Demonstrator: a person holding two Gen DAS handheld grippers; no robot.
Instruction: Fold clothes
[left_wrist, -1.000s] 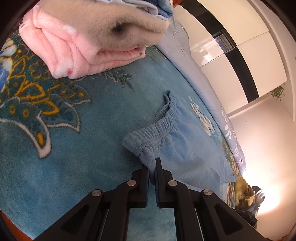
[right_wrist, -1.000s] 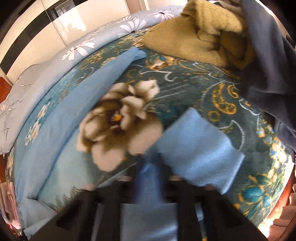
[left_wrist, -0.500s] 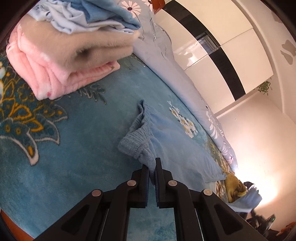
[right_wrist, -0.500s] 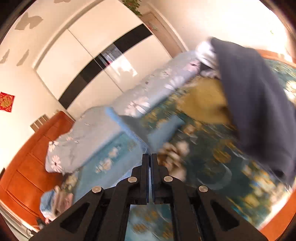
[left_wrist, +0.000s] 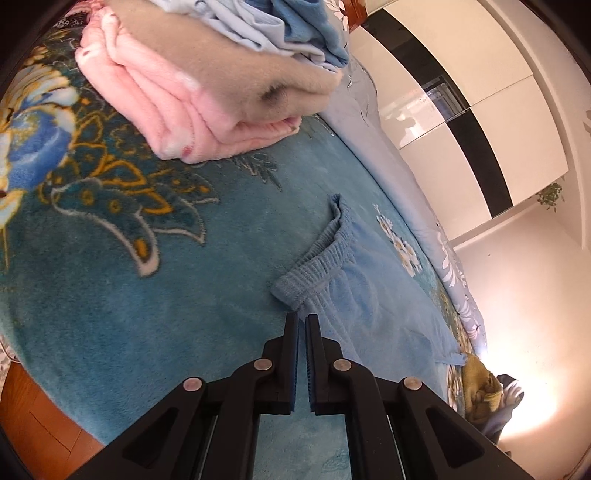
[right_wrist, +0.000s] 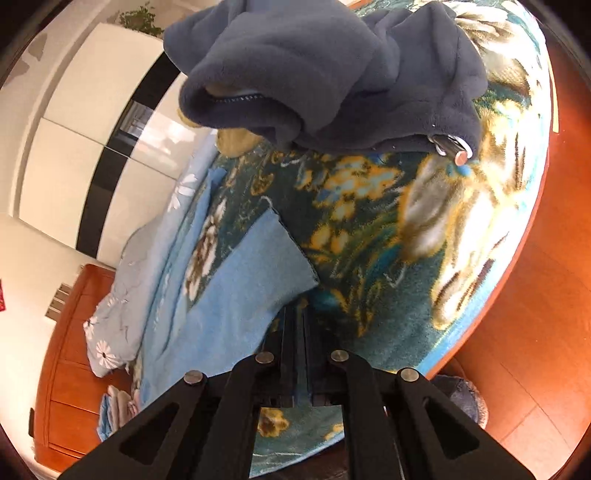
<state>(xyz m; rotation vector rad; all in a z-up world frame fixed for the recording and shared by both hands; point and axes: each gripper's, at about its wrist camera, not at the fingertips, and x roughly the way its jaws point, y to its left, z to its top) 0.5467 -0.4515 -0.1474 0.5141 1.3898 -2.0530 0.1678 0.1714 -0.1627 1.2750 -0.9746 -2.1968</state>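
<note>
bed (left_wrist: 122, 295) is carrying a folded stack (left_wrist: 207, 92); blue pants (left_wrist: 369, 295) are lying stretched flat, right gripper (right_wrist: 300, 314) pinching the leg end, left gripper (left_wrist: 302, 319) nearly closed, empty, by the waistband. navy fleece (right_wrist: 332, 66) is waiting unfolded.

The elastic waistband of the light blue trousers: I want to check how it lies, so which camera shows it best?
The left wrist view. The waistband lies gathered and in full sight on the teal blanket, just ahead of the left gripper. The right wrist view shows only the trousers' hem end, not the waistband.
</note>
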